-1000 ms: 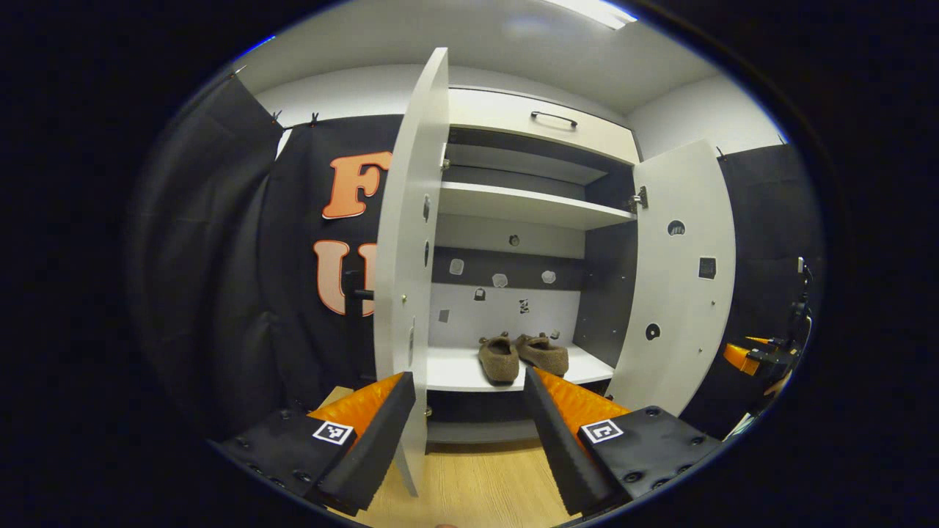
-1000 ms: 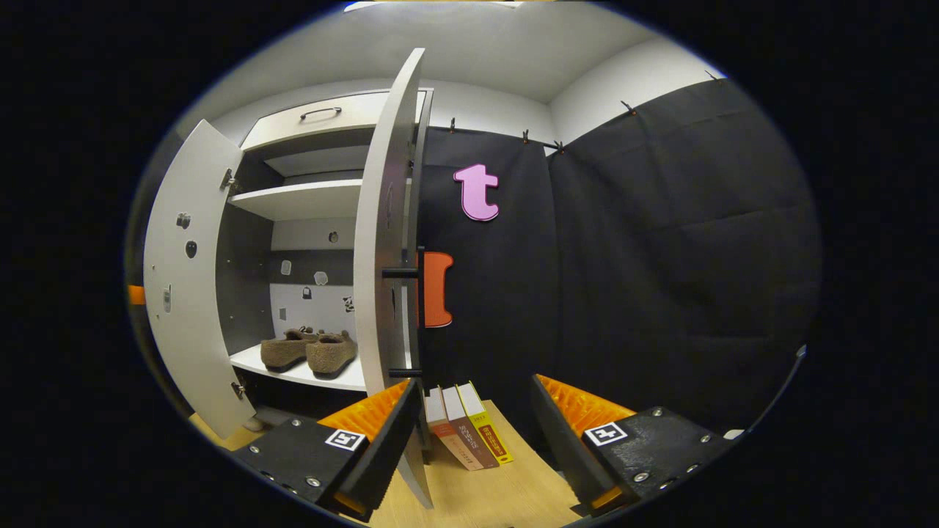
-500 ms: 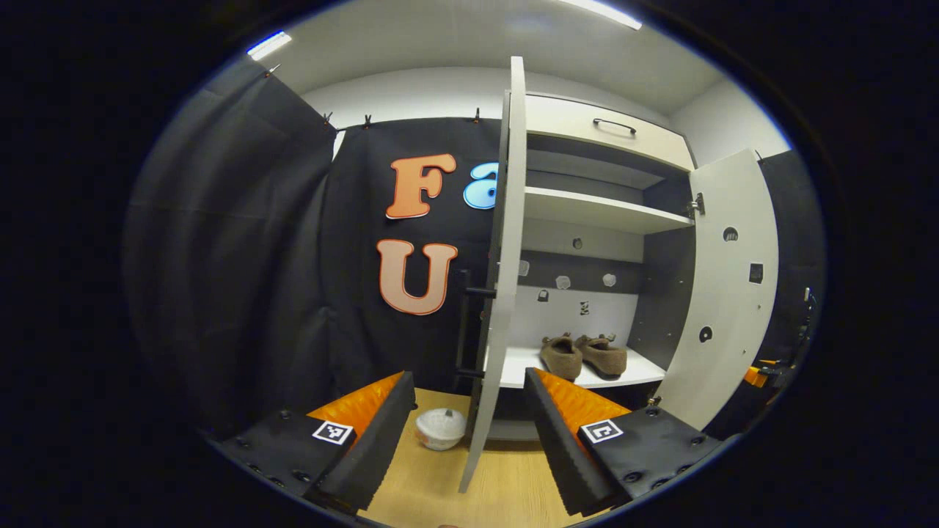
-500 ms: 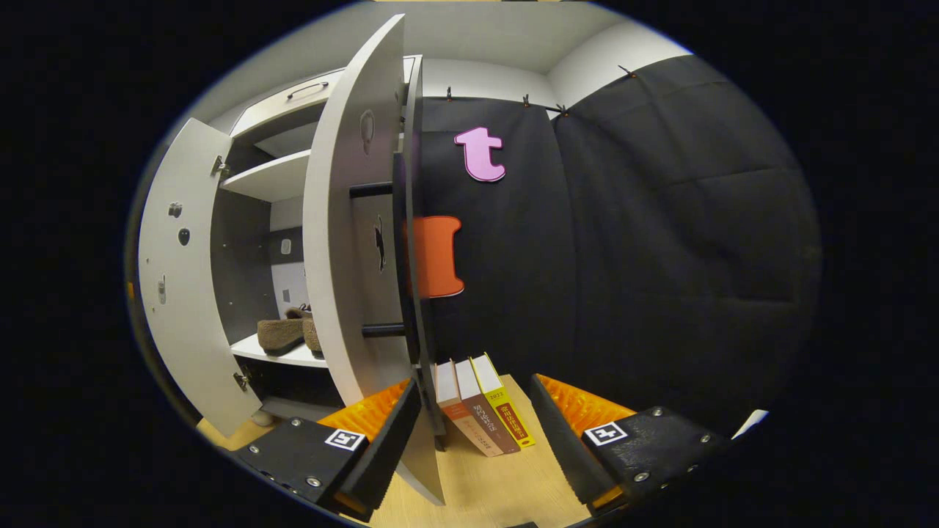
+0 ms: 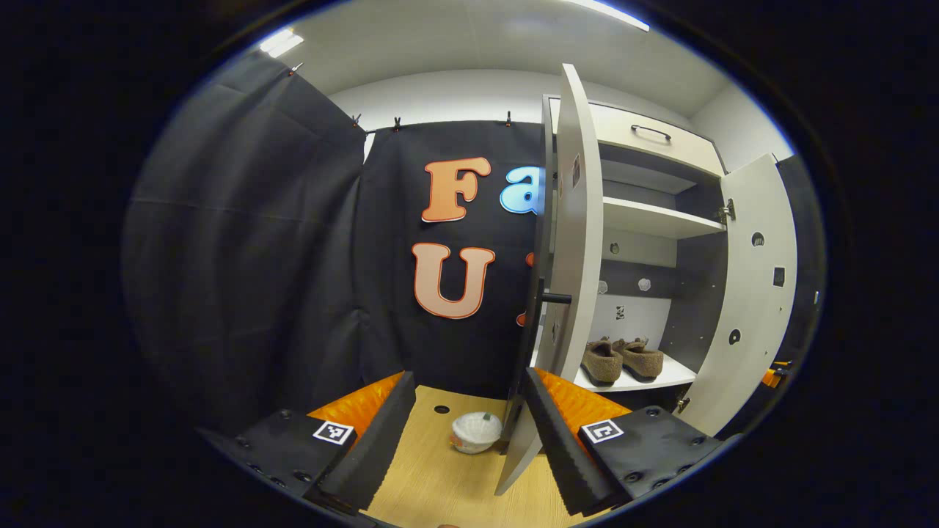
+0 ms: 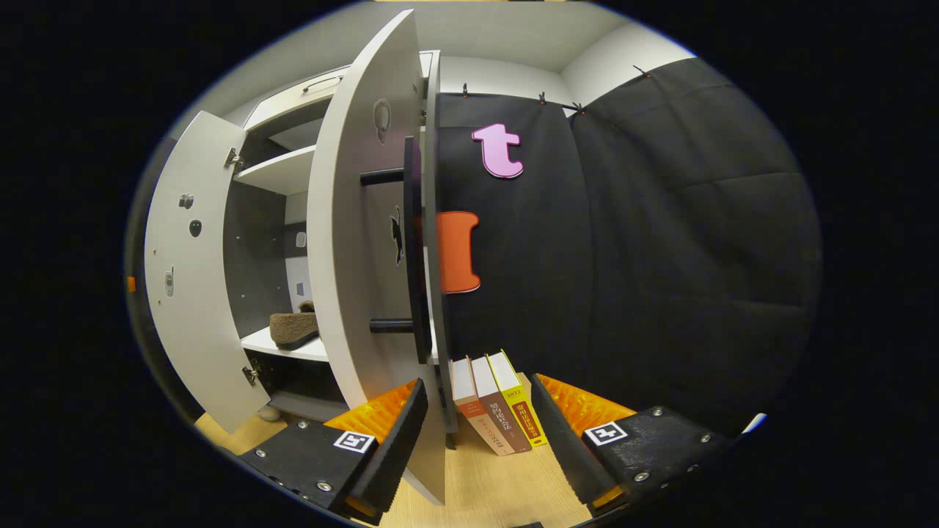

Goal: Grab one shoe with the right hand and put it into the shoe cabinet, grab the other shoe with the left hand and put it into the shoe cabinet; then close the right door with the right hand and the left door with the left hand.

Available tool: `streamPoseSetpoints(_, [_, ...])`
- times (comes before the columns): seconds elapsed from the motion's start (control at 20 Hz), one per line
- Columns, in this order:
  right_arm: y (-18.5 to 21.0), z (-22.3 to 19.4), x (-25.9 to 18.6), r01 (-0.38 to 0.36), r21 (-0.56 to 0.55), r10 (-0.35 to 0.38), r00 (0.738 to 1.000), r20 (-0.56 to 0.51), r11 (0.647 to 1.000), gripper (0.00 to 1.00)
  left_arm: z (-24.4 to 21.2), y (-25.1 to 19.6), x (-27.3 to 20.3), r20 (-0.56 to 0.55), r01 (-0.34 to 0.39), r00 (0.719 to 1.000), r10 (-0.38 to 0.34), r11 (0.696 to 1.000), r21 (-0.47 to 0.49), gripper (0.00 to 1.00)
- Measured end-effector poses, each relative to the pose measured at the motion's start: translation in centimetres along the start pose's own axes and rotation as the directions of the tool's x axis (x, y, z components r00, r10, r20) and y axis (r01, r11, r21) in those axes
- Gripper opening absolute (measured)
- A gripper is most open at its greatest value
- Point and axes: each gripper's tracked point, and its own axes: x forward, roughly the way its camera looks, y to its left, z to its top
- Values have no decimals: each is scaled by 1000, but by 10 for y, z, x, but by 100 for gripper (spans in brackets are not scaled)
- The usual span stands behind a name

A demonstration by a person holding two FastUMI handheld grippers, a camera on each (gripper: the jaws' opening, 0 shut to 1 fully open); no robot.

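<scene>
Both brown slippers (image 5: 622,361) sit on the cabinet's lower shelf (image 5: 631,380), so only the doors remain. The right claw (image 6: 477,433) gapes empty astride the right door's (image 6: 359,242) outer edge, placed to push it. The left claw (image 5: 469,422), likewise wide and empty, flanks the left door (image 5: 576,242).

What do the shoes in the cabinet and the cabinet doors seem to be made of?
The shoes look like brown felt or wool: a matte, fuzzy surface. The left door and the right door look like smooth, pale laminated board with a dull sheen; the core is not visible.
</scene>
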Motion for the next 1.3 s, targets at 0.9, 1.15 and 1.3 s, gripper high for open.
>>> streamPoseSetpoints(0.9, [158, -17, 97, -205, 28, 204, 979, 17, 978, 91, -9, 39, 21, -24, 21, 999, -21, 999, -28, 97])
streamPoseSetpoints(1.15, [157, -17, 99, -183, 36, 183, 983, 16, 982, 90, -18, 46, 23, -27, 16, 999, -17, 1000, -26, 94])
streamPoseSetpoints(1.3, [159, -19, 102, -166, 78, 166, 986, 3, 983, 91, -30, 47, 26, -42, 15, 999, -17, 999, -40, 98])
